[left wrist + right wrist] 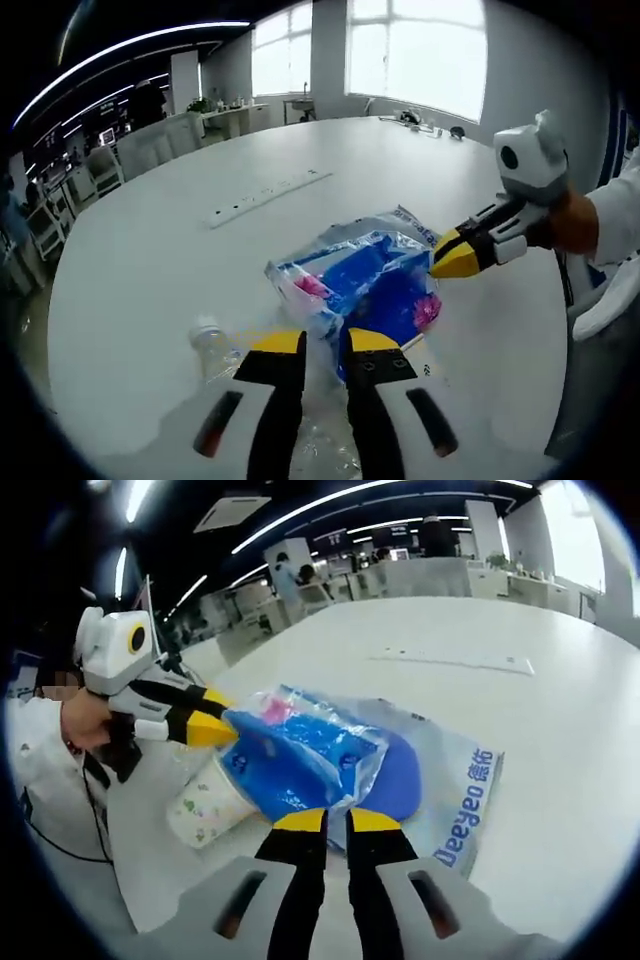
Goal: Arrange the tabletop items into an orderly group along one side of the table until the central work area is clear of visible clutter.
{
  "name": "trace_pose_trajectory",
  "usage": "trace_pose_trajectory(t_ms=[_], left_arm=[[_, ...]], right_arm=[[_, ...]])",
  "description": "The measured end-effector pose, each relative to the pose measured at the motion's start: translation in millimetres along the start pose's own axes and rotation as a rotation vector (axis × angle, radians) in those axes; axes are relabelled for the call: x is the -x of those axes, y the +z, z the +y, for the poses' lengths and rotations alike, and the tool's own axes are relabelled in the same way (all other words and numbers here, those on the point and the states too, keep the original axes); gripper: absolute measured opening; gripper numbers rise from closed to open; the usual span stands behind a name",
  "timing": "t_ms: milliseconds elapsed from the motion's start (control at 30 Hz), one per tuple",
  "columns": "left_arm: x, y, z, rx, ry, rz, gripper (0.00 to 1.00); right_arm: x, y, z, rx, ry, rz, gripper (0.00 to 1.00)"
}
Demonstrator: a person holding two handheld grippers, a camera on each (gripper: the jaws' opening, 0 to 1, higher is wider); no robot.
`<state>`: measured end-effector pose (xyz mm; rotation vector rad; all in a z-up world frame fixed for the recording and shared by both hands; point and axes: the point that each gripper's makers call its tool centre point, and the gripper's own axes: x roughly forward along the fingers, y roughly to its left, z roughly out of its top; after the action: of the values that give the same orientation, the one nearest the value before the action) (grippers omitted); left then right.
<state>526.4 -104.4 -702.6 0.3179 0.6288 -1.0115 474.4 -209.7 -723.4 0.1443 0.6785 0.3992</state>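
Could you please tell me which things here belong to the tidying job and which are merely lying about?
Job: blue pack; paper cup; clear bottle; left gripper; right gripper.

Lying about: power strip on the table; far items by the window.

The blue tissue pack (300, 760) wears glossy, crinkled clear plastic film, catching the light. The table (200, 170) looks smooth, matt white, and the paper cup (205, 808) beside the pack shows a dull printed surface.
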Motion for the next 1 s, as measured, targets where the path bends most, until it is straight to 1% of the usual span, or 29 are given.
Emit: trace_pose_trajectory(t_ms=[267, 600, 867, 1000], left_arm=[[-0.8, -1.6, 0.6, -0.016, 0.004, 0.000, 0.03], [3.3, 2.7, 0.9, -0.009, 0.005, -0.018, 0.00], [10.2, 13.1, -2.2, -0.013, 0.008, -0.048, 0.00], [13.7, 19.8, -3.9, -0.016, 0.011, -0.061, 0.00]], right_arm=[[0.6, 2.3, -0.2, 0.005, -0.004, -0.014, 0.00], [6.0, 9.6, 3.0, 0.004, -0.001, -0.039, 0.00], [12.4, 15.4, 5.4, 0.011, -0.001, -0.060, 0.00], [18.0, 22.4, 5.3, 0.004, 0.000, -0.080, 0.00]])
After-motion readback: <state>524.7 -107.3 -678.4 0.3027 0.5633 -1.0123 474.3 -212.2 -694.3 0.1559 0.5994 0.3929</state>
